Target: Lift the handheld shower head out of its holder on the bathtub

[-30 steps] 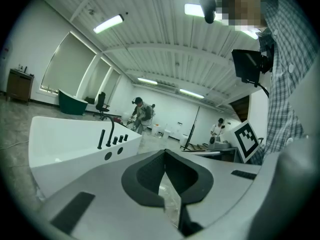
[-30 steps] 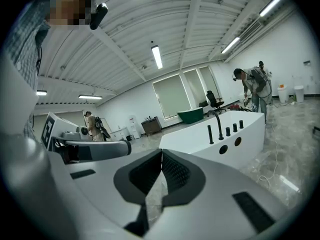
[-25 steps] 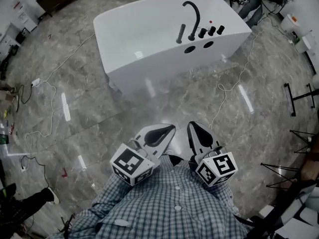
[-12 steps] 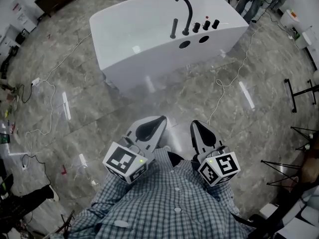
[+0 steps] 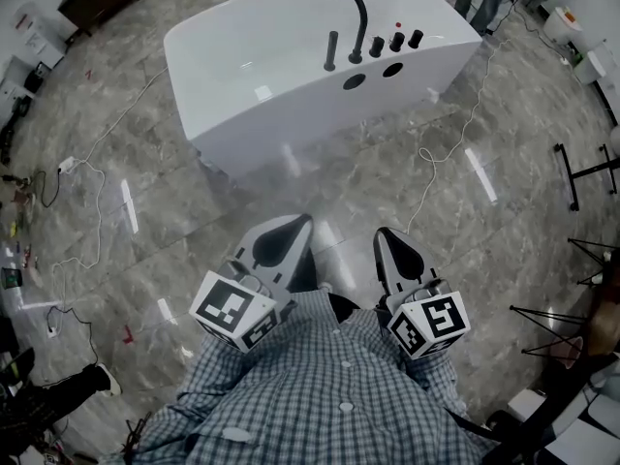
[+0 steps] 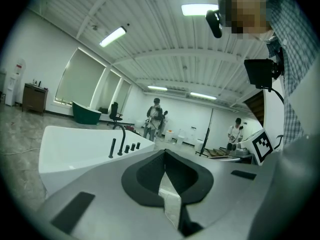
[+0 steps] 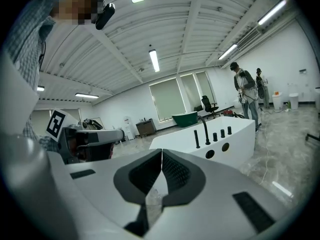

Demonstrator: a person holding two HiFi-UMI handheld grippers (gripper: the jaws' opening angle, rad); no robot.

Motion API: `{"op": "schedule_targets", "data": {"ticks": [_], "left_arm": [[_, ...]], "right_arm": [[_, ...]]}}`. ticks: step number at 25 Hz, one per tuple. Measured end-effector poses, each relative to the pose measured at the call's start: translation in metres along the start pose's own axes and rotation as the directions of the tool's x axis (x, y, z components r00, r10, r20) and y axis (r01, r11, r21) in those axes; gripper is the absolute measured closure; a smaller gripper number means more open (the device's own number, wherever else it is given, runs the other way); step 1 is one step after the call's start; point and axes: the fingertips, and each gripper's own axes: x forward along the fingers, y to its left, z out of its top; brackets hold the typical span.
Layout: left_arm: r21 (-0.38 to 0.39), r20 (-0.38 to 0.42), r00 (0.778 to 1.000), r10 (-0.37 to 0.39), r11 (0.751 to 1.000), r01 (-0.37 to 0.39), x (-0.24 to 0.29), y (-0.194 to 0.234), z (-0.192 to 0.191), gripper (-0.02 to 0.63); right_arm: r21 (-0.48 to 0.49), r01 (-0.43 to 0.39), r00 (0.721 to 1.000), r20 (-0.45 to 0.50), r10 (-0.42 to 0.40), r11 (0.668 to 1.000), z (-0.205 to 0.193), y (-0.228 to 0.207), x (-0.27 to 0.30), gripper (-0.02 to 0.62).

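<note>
Approach matters now: left gripper (image 5: pixel 294 223) and right gripper (image 5: pixel 386 233), fingers pressed together on nothing, sit well short of the shower head (image 5: pixel 331 50) upright ahead on the bathtub (image 5: pixel 242 61) rim; spread one pair before arriving.

A grey marble floor (image 5: pixel 368 197) carries a white bathtub (image 5: pixel 310 129) and loose white cables (image 5: pixel 426 155)

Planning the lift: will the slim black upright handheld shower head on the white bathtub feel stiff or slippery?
Probably stiff: the slim black handheld shower head stands straight on the white bathtub. Its narrow round shaft may slip or tilt in the jaws.
</note>
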Motion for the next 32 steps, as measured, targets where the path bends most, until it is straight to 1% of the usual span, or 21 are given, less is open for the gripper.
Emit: {"op": "schedule_targets", "data": {"ticks": [3,6,9,11,15,18,23,27,30,32], "left_arm": [[0.005,-0.008,1.0,-0.013,1.0,0.013,0.02,0.016,0.003,0.601],[0.01,-0.008,1.0,-0.026,1.0,0.026,0.04,0.038,0.014,0.601],[0.021,-0.006,0.999,-0.042,0.999,0.042,0.06,0.064,0.031,0.601],[0.025,-0.01,0.999,-0.051,0.998,0.052,0.072,0.083,0.04,0.601],[0.036,-0.021,0.997,-0.076,0.996,0.077,0.099,0.121,0.055,0.601],[0.037,-0.022,0.996,-0.089,0.995,0.09,0.118,0.152,0.069,0.601],[0.035,-0.019,0.994,-0.104,0.994,0.104,0.143,0.2,0.087,0.601],[0.039,-0.031,0.993,-0.111,0.993,0.112,0.152,0.228,0.096,0.601],[0.031,-0.036,0.994,-0.107,0.994,0.108,0.158,0.245,0.099,0.601],[0.024,-0.04,0.994,-0.098,0.995,0.099,0.164,0.255,0.098,0.601]], "right_arm": [[-0.01,0.013,1.0,-0.005,-0.013,1.0,0.007,-0.012,0.02,0.578],[-0.022,0.027,1.0,-0.008,-0.027,0.999,0.02,-0.023,0.045,0.578],[-0.09,0.04,0.999,-0.017,-0.042,0.995,0.035,-0.029,0.077,0.578],[-0.106,0.04,0.999,-0.018,-0.042,0.994,0.045,-0.032,0.101,0.578],[-0.098,0.059,0.998,-0.024,-0.061,0.993,0.062,-0.047,0.148,0.578],[-0.068,0.081,0.997,-0.007,-0.081,0.994,0.083,-0.06,0.183,0.578],[-0.064,0.118,0.993,0.006,-0.118,0.991,0.106,-0.075,0.23,0.578],[-0.02,0.162,0.987,-0.016,-0.162,0.987,0.113,-0.087,0.254,0.578],[-0.027,0.184,0.982,-0.035,-0.185,0.983,0.113,-0.095,0.266,0.578],[-0.007,0.189,0.981,-0.045,-0.189,0.982,0.111,-0.101,0.272,0.578]]}}
